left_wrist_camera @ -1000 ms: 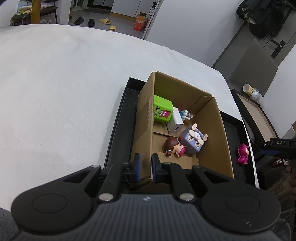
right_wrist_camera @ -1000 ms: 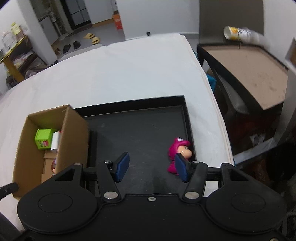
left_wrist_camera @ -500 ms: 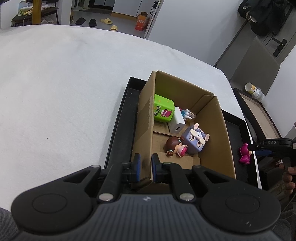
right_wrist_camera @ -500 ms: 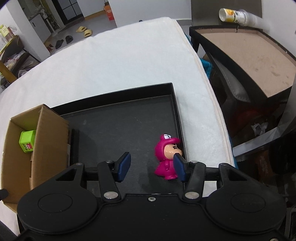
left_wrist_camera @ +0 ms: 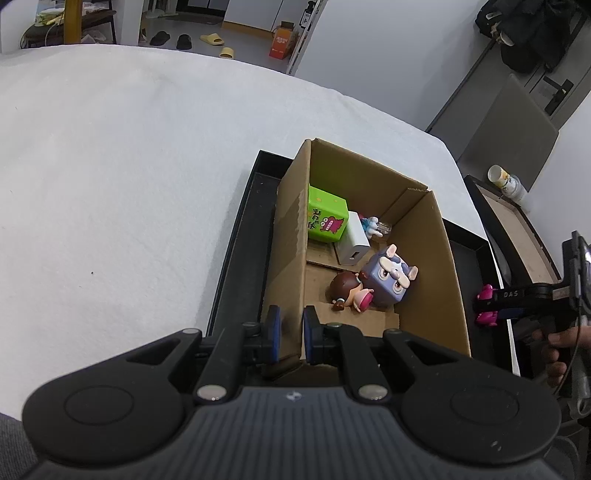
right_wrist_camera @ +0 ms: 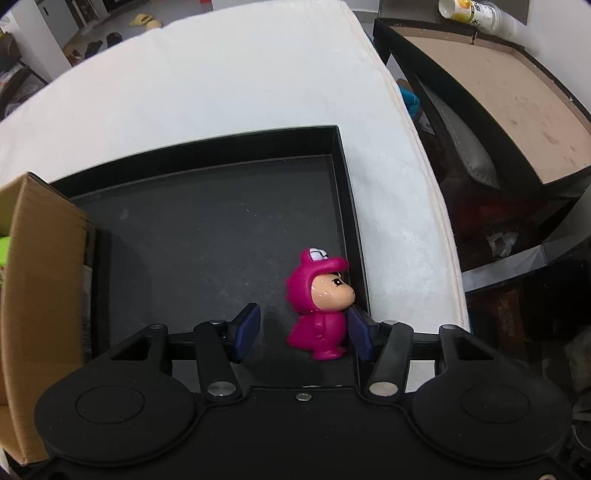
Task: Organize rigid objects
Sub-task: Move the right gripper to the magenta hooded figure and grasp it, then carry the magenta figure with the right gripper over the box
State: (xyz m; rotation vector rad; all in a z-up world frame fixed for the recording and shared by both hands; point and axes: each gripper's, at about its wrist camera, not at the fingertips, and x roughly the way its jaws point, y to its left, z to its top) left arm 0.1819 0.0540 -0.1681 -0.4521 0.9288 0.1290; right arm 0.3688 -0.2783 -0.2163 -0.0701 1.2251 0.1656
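My left gripper (left_wrist_camera: 291, 334) is shut on the near wall of an open cardboard box (left_wrist_camera: 369, 177), which stands in a black tray (left_wrist_camera: 240, 258). Inside the box lie a green cube (left_wrist_camera: 327, 218), a white charger (left_wrist_camera: 354, 245), a purple block figure (left_wrist_camera: 389, 280) and a brown-haired doll (left_wrist_camera: 349, 293). A pink hooded figure (right_wrist_camera: 321, 310) stands upright by the tray's right rim (right_wrist_camera: 347, 206). My right gripper (right_wrist_camera: 303, 328) is lowered around it with its jaws opening. The right pad is at the figure's side and the left pad stands well apart from it.
The tray lies on a white cloth-covered table (right_wrist_camera: 240, 74) whose right edge falls off just past the tray. Beyond that edge stands a dark side table with a brown top (right_wrist_camera: 498, 92) and a can (right_wrist_camera: 469, 14). A hand (left_wrist_camera: 561, 343) holds the right gripper.
The right gripper has come down and forward, so the pink figure now stands between its fingers instead of ahead of the right one. The left gripper has kept its grip on the box wall.
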